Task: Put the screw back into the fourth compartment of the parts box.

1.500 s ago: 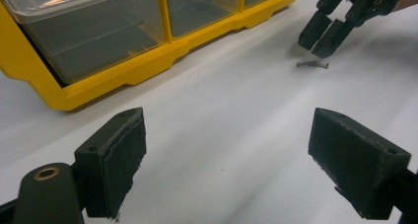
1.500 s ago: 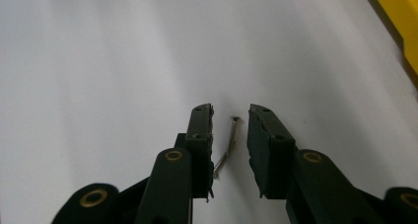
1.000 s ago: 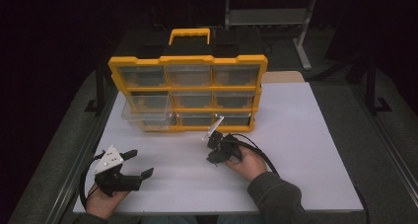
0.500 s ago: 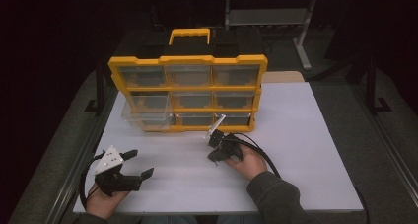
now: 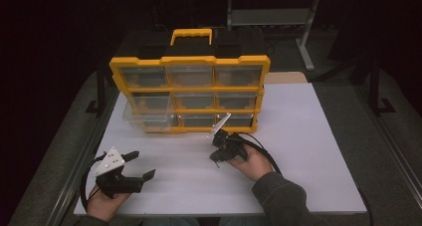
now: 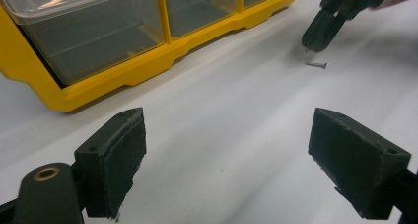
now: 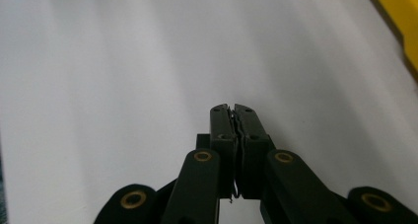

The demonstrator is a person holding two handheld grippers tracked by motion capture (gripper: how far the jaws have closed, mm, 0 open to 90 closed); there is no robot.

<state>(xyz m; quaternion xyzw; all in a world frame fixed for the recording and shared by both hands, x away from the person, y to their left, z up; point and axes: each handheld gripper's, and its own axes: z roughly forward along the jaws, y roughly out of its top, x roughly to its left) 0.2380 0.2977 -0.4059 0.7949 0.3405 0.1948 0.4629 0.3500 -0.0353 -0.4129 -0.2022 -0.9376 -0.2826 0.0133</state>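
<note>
organizer (image 5: 189, 94) at table (image 5: 318, 136) rear | screw (image 6: 315, 64) before it | bottom-left drawer (image 5: 149, 120) pulled out

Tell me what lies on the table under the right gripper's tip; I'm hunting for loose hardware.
A small screw lies on the white table just below the right gripper. Its jaws are shut; a thin bit of metal seems pinched between them, unclear.

Glossy yellow plastic frames the organizer (image 5: 189, 94), its drawers (image 6: 93, 34) clear plastic; the worktop (image 5: 298, 136) is matt white; the fingers (image 6: 111, 167) carry rough black pads.
</note>
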